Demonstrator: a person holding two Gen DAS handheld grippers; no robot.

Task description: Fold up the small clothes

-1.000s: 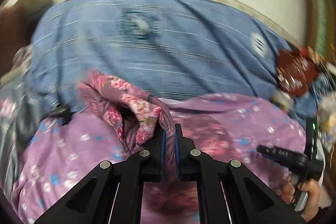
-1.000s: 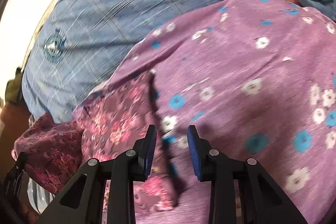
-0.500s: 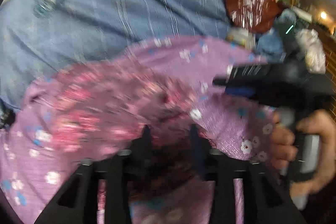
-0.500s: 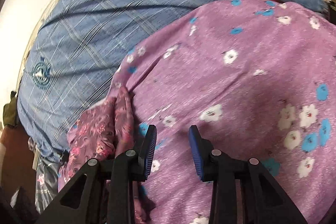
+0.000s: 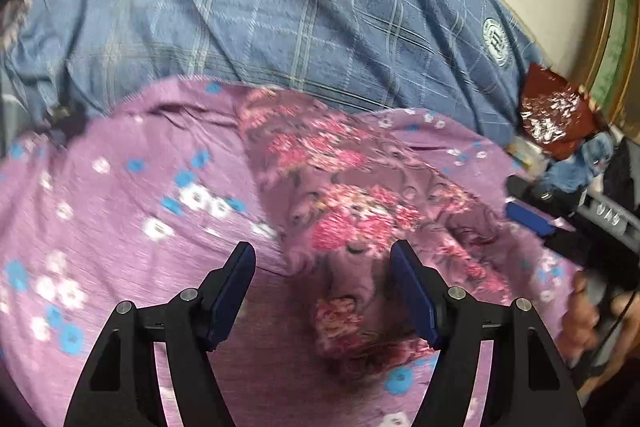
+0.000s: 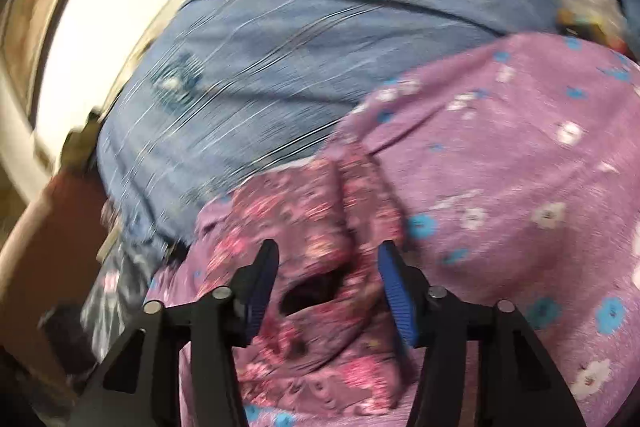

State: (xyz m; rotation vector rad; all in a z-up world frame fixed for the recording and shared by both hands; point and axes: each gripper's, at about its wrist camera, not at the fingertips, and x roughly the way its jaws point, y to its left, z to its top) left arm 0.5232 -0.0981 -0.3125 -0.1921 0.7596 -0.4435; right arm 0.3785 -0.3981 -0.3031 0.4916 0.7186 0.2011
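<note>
A small pink-flowered garment [image 5: 352, 203] lies rumpled on a purple sheet with white and blue flowers [image 5: 120, 211]. My left gripper [image 5: 322, 291] is open and empty, its jaws wide apart just above the garment's near edge. In the right wrist view the same garment [image 6: 304, 227] lies bunched with a dark opening. My right gripper [image 6: 328, 287] is open and straddles that bunched part, not closed on it. The right gripper also shows at the right edge of the left wrist view [image 5: 560, 223], held by a hand.
A blue checked bedcover [image 5: 280, 19] lies beyond the purple sheet, against a pale wall. A dark red packet [image 5: 556, 115] and blue cloth clutter [image 5: 580, 167] sit at the far right. A brown box [image 6: 48, 251] stands at the bed's left side.
My left gripper, shut on the flowered garment a second ago, has opened and let it drop onto the purple sheet. My right gripper has opened wider and swung left over the garment.
</note>
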